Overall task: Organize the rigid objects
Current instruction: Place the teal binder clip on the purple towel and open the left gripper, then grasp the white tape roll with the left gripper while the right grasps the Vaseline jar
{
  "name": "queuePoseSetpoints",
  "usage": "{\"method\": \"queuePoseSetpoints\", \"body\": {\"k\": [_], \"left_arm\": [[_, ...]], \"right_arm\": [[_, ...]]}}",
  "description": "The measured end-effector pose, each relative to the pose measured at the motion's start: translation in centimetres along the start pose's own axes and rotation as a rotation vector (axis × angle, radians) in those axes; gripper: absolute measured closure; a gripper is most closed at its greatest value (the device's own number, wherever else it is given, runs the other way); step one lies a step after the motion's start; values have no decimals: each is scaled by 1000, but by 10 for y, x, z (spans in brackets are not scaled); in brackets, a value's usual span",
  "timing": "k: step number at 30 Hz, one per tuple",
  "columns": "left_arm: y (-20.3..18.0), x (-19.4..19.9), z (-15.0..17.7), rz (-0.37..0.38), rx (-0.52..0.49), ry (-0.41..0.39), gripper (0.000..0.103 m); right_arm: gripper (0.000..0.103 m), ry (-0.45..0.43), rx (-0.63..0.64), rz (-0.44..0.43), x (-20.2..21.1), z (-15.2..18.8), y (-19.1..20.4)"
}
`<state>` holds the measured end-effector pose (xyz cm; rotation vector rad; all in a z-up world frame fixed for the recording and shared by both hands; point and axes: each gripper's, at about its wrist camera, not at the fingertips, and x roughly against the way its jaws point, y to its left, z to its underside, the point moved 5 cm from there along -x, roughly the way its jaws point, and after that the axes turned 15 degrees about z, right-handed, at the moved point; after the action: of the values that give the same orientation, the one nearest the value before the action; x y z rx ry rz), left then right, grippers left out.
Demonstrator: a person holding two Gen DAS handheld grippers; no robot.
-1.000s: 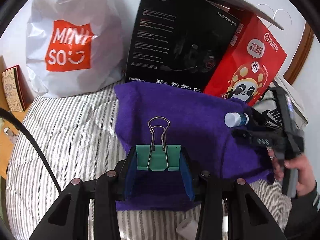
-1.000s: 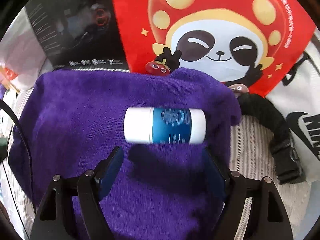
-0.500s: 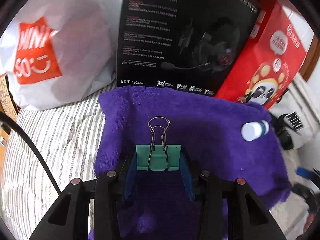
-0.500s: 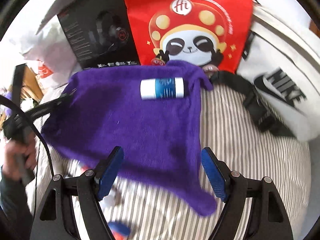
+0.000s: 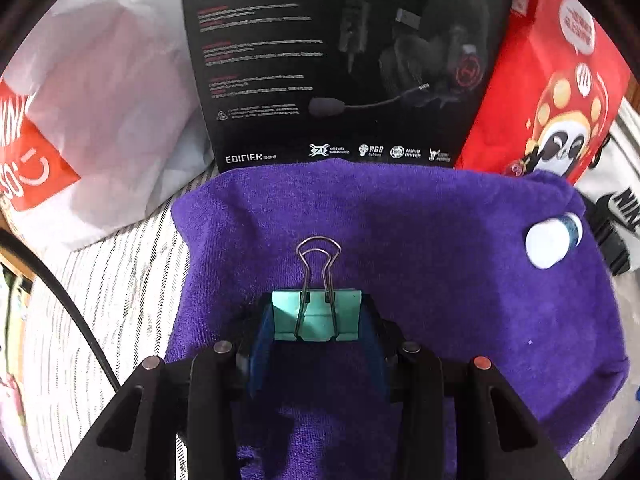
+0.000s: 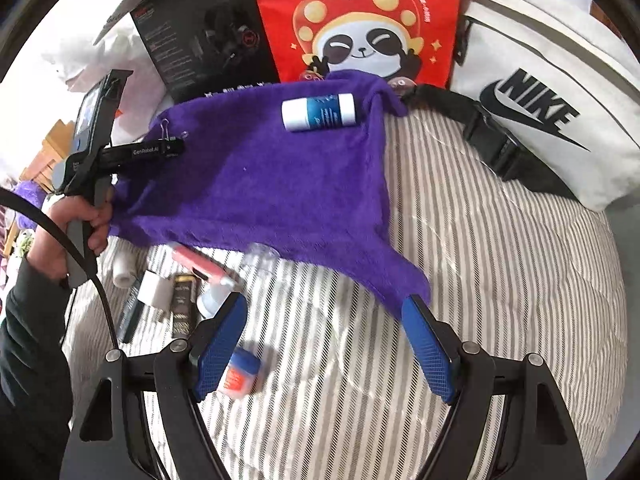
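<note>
While bed carries purple towel ahead of both jaws, sorting looks barely begun. Blue-white bottle already on towel, far beyond right gripper, jaws spread, empty. Left gripper jaws pinch green binder clip over towel, undelivered. Small items left near right jaws.

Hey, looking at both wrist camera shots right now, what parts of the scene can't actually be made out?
- Small jar, right wrist view: the right gripper's blue pad covers part; label blurred.
- Items below the purple towel, right wrist view: blurred, too small to name.
- Blue-and-white bottle, left wrist view: seen end-on, label unreadable.
- Binder clip, left wrist view: the left gripper's pads cover its sides.
- Orange-logo bag, left wrist view: cut by the frame edge.
</note>
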<state>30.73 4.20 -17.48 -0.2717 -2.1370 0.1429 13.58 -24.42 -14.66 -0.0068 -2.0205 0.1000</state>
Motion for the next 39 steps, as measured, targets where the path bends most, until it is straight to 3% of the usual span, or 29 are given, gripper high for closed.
{"method": "queuePoseSetpoints", "body": {"k": [5,9,16,20,24,27,33,39], "left_arm": [[-5,0,2,21,10,24,49],[-11,8,15,23,27,32,48],[-24,63,52,112,74,-10,43],[-40,90,81,117,85,2,42],[-46,96,109,85,135,46,42],[-40,100,128,104,166,69,42],[-39,81,136,70,181,107,42],[-34,86,146,51,154,114,42]], "right_arm": [[24,-3,-25,9,6,4,-6],[24,-16,-16,16,13,7,-4],[24,-21,-14,0,23,16,3],[24,-28,-16,-16,30,22,7],[24,-40,-8,-19,38,31,11],[23,-49,-11,-28,44,38,11],[23,-36,-12,-28,45,52,11],[23,-14,-17,-40,39,62,10]]}}
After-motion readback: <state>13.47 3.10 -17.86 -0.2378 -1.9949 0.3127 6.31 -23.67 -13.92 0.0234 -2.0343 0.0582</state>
